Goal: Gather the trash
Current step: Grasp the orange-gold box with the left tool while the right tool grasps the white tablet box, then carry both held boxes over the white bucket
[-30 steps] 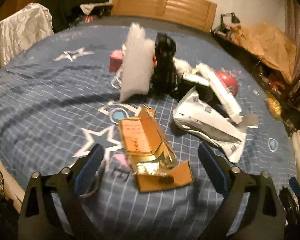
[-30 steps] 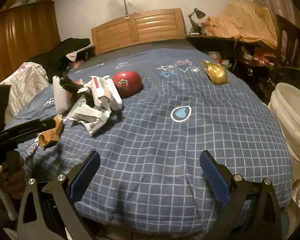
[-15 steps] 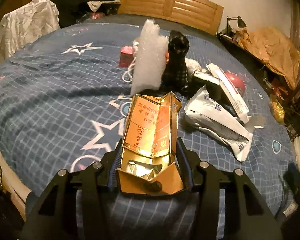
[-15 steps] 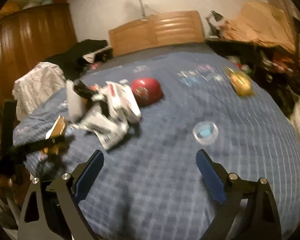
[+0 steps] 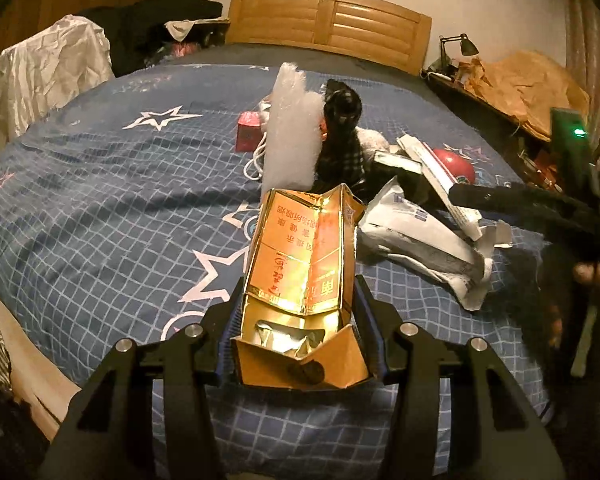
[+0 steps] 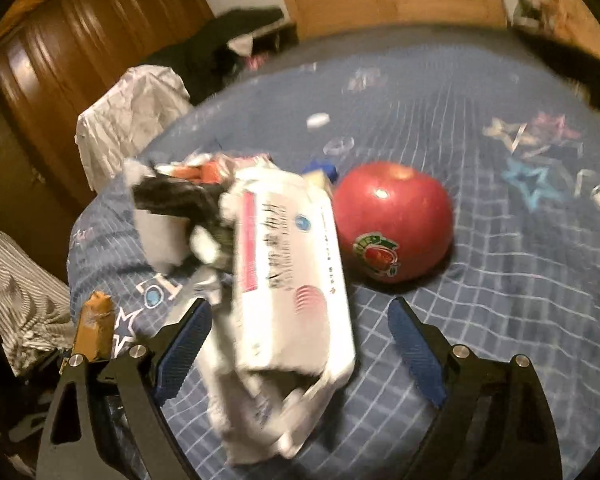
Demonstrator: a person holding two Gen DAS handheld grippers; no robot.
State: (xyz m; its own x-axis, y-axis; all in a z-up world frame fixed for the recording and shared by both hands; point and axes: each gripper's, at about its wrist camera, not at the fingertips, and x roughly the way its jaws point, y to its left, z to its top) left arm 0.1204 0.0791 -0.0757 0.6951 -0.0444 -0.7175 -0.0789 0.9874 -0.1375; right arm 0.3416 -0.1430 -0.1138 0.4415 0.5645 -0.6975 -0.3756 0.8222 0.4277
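My left gripper (image 5: 300, 332) is shut on a crushed gold and orange carton (image 5: 300, 264) and holds it above the blue star-print bed (image 5: 100, 208). The carton also shows in the right wrist view (image 6: 96, 332) at the lower left. My right gripper (image 6: 298, 344) is open around a white paper wrapper with red print (image 6: 292, 280), with its fingers on either side of the wrapper. The same white wrappers (image 5: 420, 232) lie right of the carton in the left wrist view, where the right gripper's arm (image 5: 532, 208) reaches in from the right.
A red apple (image 6: 392, 220) lies just right of the wrapper. White bubble wrap (image 5: 292, 140), a black checked piece (image 5: 340, 140) and a small red box (image 5: 249, 136) lie mid-bed. A headboard (image 5: 328, 20), a wardrobe (image 6: 80, 60) and a cluttered desk (image 5: 520, 88) surround the bed.
My left gripper closed on the gold carton and lifted it. My right gripper swung left and moved in over the white wrapper beside the apple.
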